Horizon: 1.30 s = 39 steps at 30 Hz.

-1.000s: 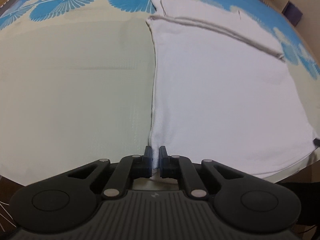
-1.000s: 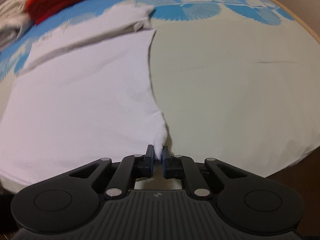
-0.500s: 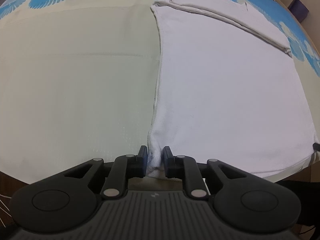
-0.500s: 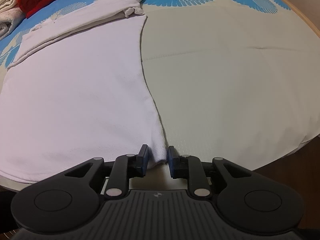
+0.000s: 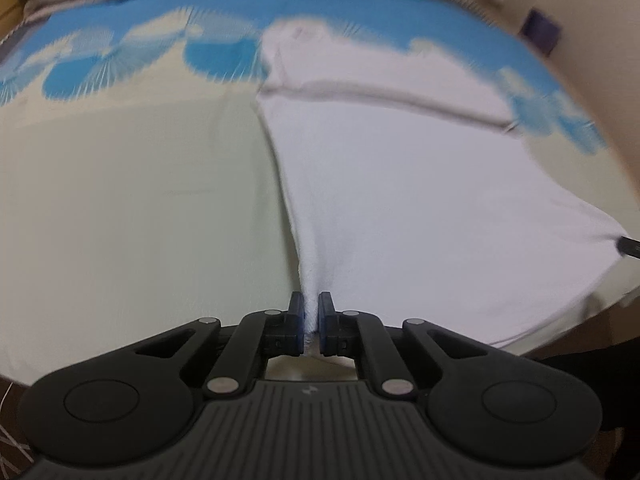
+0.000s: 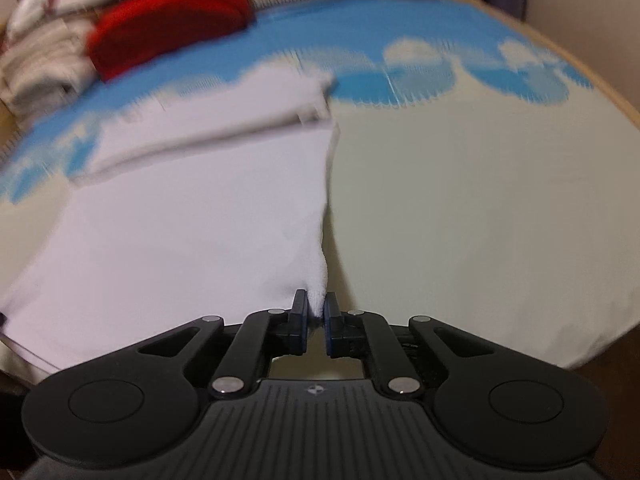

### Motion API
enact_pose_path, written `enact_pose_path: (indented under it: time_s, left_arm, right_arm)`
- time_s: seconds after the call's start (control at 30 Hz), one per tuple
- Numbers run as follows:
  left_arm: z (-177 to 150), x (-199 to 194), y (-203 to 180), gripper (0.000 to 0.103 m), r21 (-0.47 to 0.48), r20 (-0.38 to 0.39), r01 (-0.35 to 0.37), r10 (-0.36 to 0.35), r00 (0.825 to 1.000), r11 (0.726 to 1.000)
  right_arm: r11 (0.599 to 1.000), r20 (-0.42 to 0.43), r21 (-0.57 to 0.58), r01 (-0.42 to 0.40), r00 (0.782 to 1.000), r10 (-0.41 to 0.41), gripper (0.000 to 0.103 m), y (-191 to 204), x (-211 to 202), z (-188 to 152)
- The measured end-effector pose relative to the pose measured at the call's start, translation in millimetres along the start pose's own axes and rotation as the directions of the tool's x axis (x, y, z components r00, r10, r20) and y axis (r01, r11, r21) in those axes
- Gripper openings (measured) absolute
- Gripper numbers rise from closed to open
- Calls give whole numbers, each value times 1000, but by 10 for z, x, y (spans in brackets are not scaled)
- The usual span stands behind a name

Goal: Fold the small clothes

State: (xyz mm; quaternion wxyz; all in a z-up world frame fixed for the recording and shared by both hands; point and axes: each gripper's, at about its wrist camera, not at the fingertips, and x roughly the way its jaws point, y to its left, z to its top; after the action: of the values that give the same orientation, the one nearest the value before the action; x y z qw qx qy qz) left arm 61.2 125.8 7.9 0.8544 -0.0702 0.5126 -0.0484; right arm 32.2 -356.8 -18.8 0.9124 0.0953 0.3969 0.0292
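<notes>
A white garment [image 5: 400,200] lies flat on the cream and blue cloth, its top part folded over at the far end. The left gripper [image 5: 311,314] has the garment's near left corner between its jaws, which are closing on it, and the cloth rises in a peak into the pads. In the right wrist view the same garment [image 6: 180,220] fills the left half. The right gripper [image 6: 316,310] holds the near right corner, jaws closing on it, the corner lifted off the surface. Both views are motion-blurred.
A red cloth bundle [image 6: 168,20] and stacked pale towels [image 6: 40,64] sit at the far left of the bed-like surface. The cream and blue patterned cover [image 5: 120,200] spreads left of the garment. A purple box [image 5: 540,32] stands by the far wall.
Both grippers loosened slightly on the near corners, then pinched them again and rose, lifting the corners. The far piles have come into view.
</notes>
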Motion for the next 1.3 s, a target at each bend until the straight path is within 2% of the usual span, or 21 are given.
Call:
enact_pose_path:
  time_s: [0.1,0.23,0.37,0.43,0.5,0.57,0.67,0.73,0.8,0.9,1.0,1.07,1.1,1.13,1.17,1.23,1.3]
  left_arm:
    - [-47,-361,-37,7,38,65,27,-29,997,999]
    - [-173,-862,31,6,25,125,85,-88,988,996]
    - [-333,-1368,231,6,-19,192,149,-142,971,989]
    - [-337,-1510,337,6,-58,217,191,-174,960,980]
    - [-265,-1539,387,6,-81,227,202,-180,957,976]
    - [-78,-1431,385,6,-70,226,167,-147,963,983]
    - [317,-1089,405,6,-83,197,149,-130,972,985]
    - [622,-767,437,6,-104,166,144,-125,978,984]
    - [943,-375,471,6,-112,128,114,-100,987,987]
    - [1292,211,451,7,-100,69,55,-48,996,993]
    - [1421,720,509,7,-148,36,42,-37,999,988]
    - [1493,941,599,10,-206,6,31,-30,1000,978]
    - [1539,961,668,14,-244,23,28,-23,999,969]
    - [1585,919,735,24,-273,64,41,-24,998,961]
    - [1617,859,787,27,-283,107,58,-29,994,957]
    - [1653,796,838,27,-248,146,78,-42,988,966]
    - [1617,863,830,31,-163,114,82,-64,991,983]
  right_arm:
    - [999,64,12,-43,997,42,7,-12,-325,112]
    - [996,136,-9,-92,986,92,7,-24,-885,168]
    - [988,208,-5,-154,966,152,7,-129,-1535,164]
    - [983,229,13,-181,958,173,7,-192,-1706,167]
    - [979,231,34,-199,955,186,7,-252,-1736,209]
    - [978,223,40,-204,956,190,7,-275,-1600,303]
    - [982,192,69,-174,969,158,7,-303,-1172,517]
    - [988,130,106,-111,987,97,7,-343,-774,703]
    - [990,68,124,-61,996,53,7,-368,-332,882]
    - [994,-29,113,-2,1000,6,7,-353,289,1115]
    - [994,-91,101,46,995,-37,7,-322,793,1248]
    - [987,-87,156,49,996,-35,8,-392,1033,1287]
    - [978,-75,199,61,996,-47,9,-449,1099,1303]
    - [968,-57,235,91,995,-80,11,-498,1113,1330]
    - [962,-31,250,106,994,-102,16,-525,1085,1366]
    - [965,55,247,86,993,-103,16,-549,982,1418]
    - [977,78,209,43,995,-61,17,-550,971,1403]
